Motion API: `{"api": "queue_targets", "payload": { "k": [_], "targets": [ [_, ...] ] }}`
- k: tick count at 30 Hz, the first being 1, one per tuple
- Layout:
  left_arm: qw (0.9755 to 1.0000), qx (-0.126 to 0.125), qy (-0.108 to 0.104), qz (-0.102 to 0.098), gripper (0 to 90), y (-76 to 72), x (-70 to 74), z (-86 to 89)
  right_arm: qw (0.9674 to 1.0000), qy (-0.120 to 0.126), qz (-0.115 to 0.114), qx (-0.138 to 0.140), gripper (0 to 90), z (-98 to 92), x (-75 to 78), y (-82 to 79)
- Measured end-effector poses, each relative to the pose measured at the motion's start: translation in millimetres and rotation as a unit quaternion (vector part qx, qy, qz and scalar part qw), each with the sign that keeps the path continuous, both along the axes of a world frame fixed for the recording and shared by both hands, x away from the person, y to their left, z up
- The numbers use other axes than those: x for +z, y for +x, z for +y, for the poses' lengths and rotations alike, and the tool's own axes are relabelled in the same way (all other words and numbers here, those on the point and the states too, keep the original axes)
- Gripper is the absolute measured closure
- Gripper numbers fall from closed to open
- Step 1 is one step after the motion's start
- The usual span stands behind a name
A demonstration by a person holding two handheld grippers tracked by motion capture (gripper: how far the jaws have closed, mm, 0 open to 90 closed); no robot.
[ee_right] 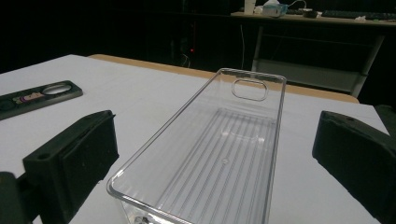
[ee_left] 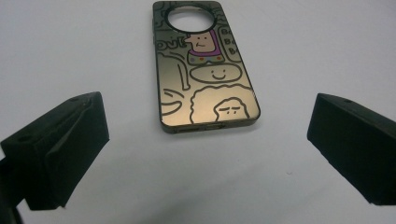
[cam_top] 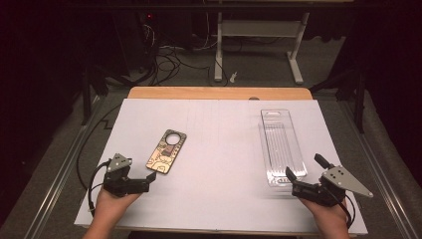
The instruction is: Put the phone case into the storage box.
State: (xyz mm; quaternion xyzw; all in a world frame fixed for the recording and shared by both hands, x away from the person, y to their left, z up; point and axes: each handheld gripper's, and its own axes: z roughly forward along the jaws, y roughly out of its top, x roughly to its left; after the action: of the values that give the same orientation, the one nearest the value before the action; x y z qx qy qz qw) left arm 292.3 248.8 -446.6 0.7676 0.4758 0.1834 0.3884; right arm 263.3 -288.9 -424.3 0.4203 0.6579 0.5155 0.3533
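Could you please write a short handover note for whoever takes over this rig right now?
Left gripper: open, holding nothing, jaws spread just short of the phone case's near end.
Right gripper: open, holding nothing, jaws either side of the clear tray's near end, not pressing it.
Phone case: flat on the white sheet, left of centre, cartoon print up, round camera hole at the far end.
Clear tray: upright on the sheet's right side, nothing inside.
Done: nothing is in the tray yet.
Left, probably: pick up the case and set it in the tray, perhaps with the right gripper steadying the tray.
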Motion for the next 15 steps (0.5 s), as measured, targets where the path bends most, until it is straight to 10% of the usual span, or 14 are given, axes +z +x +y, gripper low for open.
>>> {"api": "queue_targets", "payload": {
  "k": [15],
  "targets": [
    [0.9988,0.004,0.026,0.04,0.3,2.9,-3.8,-2.6,1.0,-0.002,0.0,-0.001,0.4,0.3,-0.1,0.2]
  ]
}}
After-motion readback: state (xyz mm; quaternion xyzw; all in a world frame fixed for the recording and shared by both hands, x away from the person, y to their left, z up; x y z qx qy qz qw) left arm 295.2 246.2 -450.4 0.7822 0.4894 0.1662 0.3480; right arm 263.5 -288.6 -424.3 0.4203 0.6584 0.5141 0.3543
